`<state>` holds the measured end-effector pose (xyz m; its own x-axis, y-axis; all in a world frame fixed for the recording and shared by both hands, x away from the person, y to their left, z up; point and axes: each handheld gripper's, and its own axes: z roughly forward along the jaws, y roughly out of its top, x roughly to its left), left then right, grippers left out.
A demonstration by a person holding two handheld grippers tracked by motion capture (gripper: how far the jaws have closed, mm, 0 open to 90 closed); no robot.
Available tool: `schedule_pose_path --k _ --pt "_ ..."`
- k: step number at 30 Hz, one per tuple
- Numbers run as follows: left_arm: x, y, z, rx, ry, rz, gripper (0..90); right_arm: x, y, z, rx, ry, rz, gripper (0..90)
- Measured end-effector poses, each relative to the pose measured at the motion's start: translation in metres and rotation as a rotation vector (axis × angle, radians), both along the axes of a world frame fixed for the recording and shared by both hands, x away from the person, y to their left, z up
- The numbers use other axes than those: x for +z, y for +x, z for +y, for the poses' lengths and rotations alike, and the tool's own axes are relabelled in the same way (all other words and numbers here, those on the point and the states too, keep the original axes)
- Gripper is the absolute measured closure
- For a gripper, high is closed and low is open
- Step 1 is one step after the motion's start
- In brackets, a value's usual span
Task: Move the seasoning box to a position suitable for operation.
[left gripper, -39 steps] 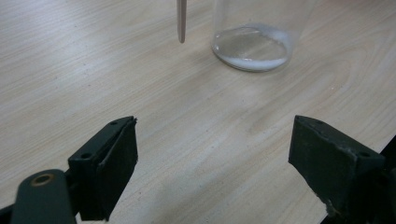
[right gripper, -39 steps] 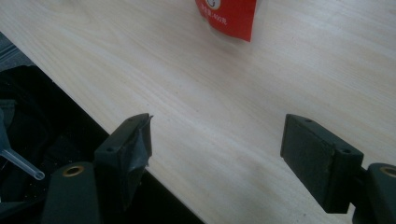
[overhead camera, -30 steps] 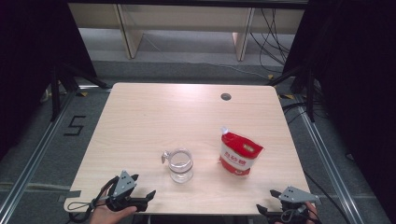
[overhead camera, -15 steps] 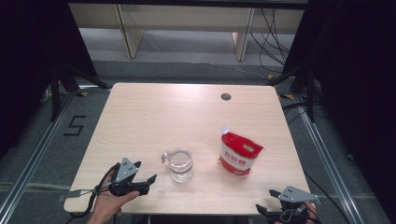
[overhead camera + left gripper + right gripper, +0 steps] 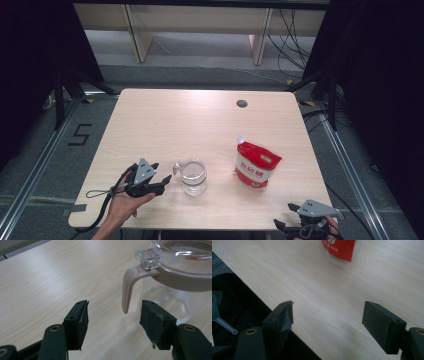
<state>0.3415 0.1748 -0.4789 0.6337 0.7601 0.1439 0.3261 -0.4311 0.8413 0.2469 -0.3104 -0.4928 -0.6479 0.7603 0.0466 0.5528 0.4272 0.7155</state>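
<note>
A clear glass jar with a beige rim and a clear lid stands near the table's front, left of centre. My left gripper lies just left of it, held by a hand. Its jaws have just been closing and still stand apart. In the left gripper view the jar's beige lever hangs down just ahead of the gap of my left gripper, and neither pad touches it. A red and white pouch stands right of the jar. My right gripper rests open at the front right edge, and the pouch is far ahead of it.
The wooden table has a round cable hole at the back right. Its front edge runs under the right gripper's left jaw, with a clear funnel tip below it. Shelf legs and cables stand beyond the table.
My left gripper has moved right, toward the jar, and its jaws have narrowed. The right gripper has stayed put.
</note>
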Motion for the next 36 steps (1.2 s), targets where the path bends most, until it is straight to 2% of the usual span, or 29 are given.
schedule_pose_path --k 1,2,3,5,6,7,9,10,11,13,14,16,17,18,20,21,22,25,26,27,28,32,33,34,35,36 --pt "-0.001 0.002 -0.001 0.004 -0.025 0.009 39.7 0.0 0.0 0.0 0.0 -0.002 0.0 25.6" --pt "0.0 0.004 -0.001 -0.005 -0.026 0.011 41.6 0.0 0.0 0.0 -0.004 0.0 0.005 25.6" --pt "-0.001 0.006 -0.002 -0.014 -0.046 0.014 43.5 0.0 0.0 0.0 0.004 0.001 -0.006 25.6" --pt "-0.001 0.01 -0.003 -0.041 -0.023 0.023 45.3 0.0 0.0 0.001 -0.006 0.003 0.0 25.6" --pt "-0.003 0.009 -0.007 -0.022 -0.058 0.042 46.6 0.0 0.0 0.001 -0.006 0.004 0.002 25.6" --pt "-0.003 0.011 -0.008 -0.03 -0.034 0.042 47.4 0.0 0.0 0.001 0.002 0.003 -0.007 25.6" --pt "-0.003 0.015 -0.01 -0.055 -0.023 0.034 50.2 0.0 0.0 0.001 0.0 0.004 0.005 25.6" --pt "-0.004 0.015 -0.012 -0.051 -0.05 0.034 51.6 0.0 0.0 0.001 -0.003 0.003 0.001 25.6" --pt "-0.004 0.016 -0.013 -0.055 -0.032 0.034 52.9 0.0 0.0 0.0 -0.001 0.0 -0.006 25.6" --pt "-0.004 0.017 -0.013 -0.063 -0.023 0.033 56.0 0.0 0.0 0.001 -0.008 0.001 0.002 25.6" --pt "-0.007 0.018 -0.016 -0.044 -0.046 0.042 59.6 0.0 0.0 0.001 -0.005 0.001 0.001 25.6" --pt "-0.008 0.021 -0.016 -0.049 -0.048 0.034 61.9 -0.001 0.001 0.0 0.01 0.002 -0.006 25.6" --pt "-0.007 0.023 -0.015 -0.059 -0.041 0.029 65.3 -0.001 0.0 0.001 0.004 0.007 0.013 25.6" --pt "-0.007 0.023 -0.015 -0.059 -0.041 0.029 66.9 -0.001 0.0 0.002 0.004 0.013 0.01 25.6" --pt "-0.008 0.022 -0.018 -0.062 -0.062 0.05 70.7 -0.001 0.0 0.001 -0.001 0.001 0.006 25.6" --pt "-0.008 0.022 -0.019 -0.059 -0.061 0.046 72.0 -0.001 0.0 0.002 0.003 0.012 0.01 25.6" --pt "-0.008 0.023 -0.018 -0.081 -0.048 0.036 73.3 -0.001 0.0 0.001 0.005 0.009 0.009 25.6" --pt "-0.008 0.023 -0.019 -0.085 -0.052 0.037 77.9 -0.001 0.001 0.001 0.017 -0.002 0.001 25.6" --pt "-0.009 0.022 -0.02 -0.08 -0.067 0.047 80.1 -0.001 0.001 0.001 0.011 -0.011 -0.01 25.6" --pt "-0.009 0.021 -0.021 -0.077 -0.063 0.043 80.9 -0.001 0.0 0.002 -0.001 0.002 0.014 25.6" --pt "-0.009 0.022 -0.02 -0.087 -0.044 0.033 81.2 -0.001 0.0 0.002 0.006 0.007 0.015 25.6" --pt "-0.008 0.02 -0.021 -0.074 -0.037 0.032 81.5 -0.001 0.001 0.001 0.017 -0.011 -0.006 25.6" --pt "-0.007 0.021 -0.019 -0.088 -0.006 0.024 81.5 -0.001 0.001 0.001 0.016 -0.007 -0.002 25.6" --pt "-0.008 0.018 -0.021 -0.064 -0.038 0.041 81.5 -0.001 0.001 0.001 0.016 -0.007 -0.002 25.6" --pt "-0.008 0.016 -0.022 -0.056 -0.031 0.034 81.5 -0.001 0.001 0.001 0.016 -0.007 -0.002 25.6" --pt "-0.008 0.015 -0.023 -0.051 -0.044 0.032 81.4 -0.001 0.001 0.001 0.016 -0.008 -0.005 25.6"
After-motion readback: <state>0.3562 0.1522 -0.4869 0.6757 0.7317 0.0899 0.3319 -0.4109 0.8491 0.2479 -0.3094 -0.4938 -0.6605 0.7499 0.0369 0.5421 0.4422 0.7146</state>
